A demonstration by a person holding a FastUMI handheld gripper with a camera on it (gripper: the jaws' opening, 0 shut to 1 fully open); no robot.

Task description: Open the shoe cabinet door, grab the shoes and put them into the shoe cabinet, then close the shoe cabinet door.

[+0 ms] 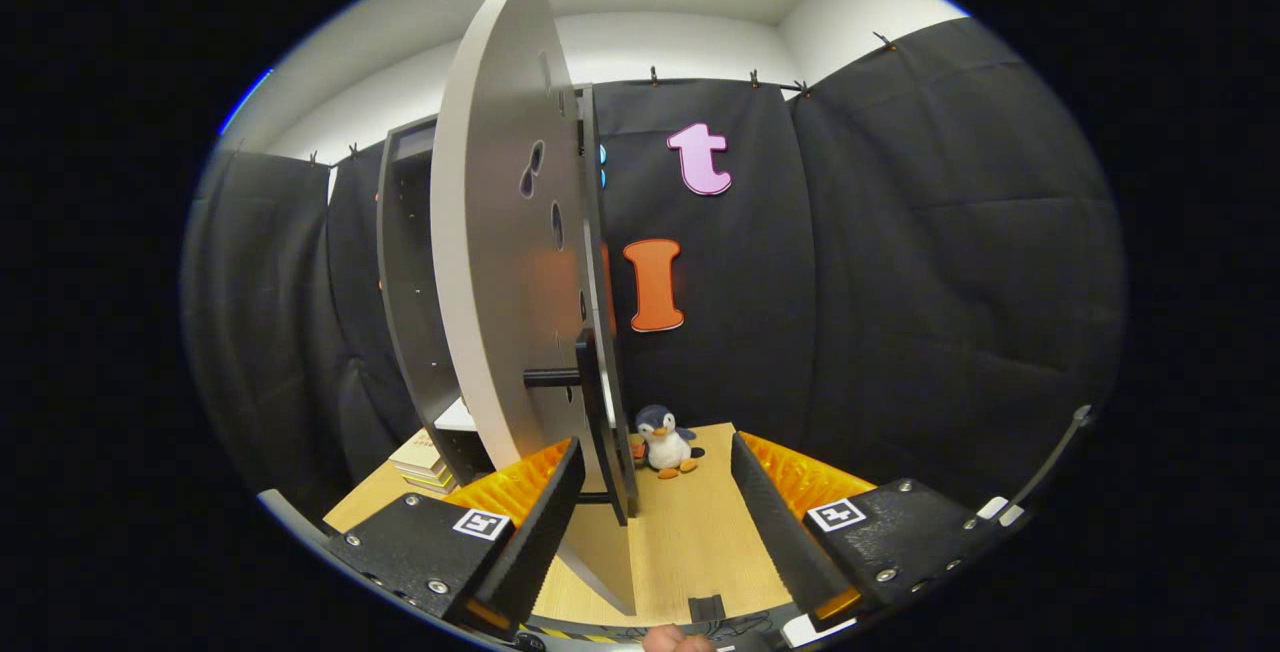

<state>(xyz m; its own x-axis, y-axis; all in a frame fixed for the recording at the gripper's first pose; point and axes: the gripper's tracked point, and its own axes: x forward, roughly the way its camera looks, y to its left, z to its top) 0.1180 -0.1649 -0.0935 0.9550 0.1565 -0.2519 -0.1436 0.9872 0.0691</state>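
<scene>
The shoe cabinet [402, 262] stands ahead on the left, a dark frame with its light grey door [490, 262] swung wide and seen almost edge-on. The door's black bar handle [598, 412] sticks out on a short post just ahead of the left finger. My gripper [657, 450] is open. Both the handle and the door's lower edge lie between the fingers, close to the left one, and neither finger presses on them. Inside the cabinet it is dark.
A small penguin plush [665, 442] sits on the wooden surface [690, 552] beyond the fingers, against the black cloth wall. A stack of books [425, 462] lies at the cabinet's foot on the left. A person's fingertip [675, 640] shows behind the gripper.
</scene>
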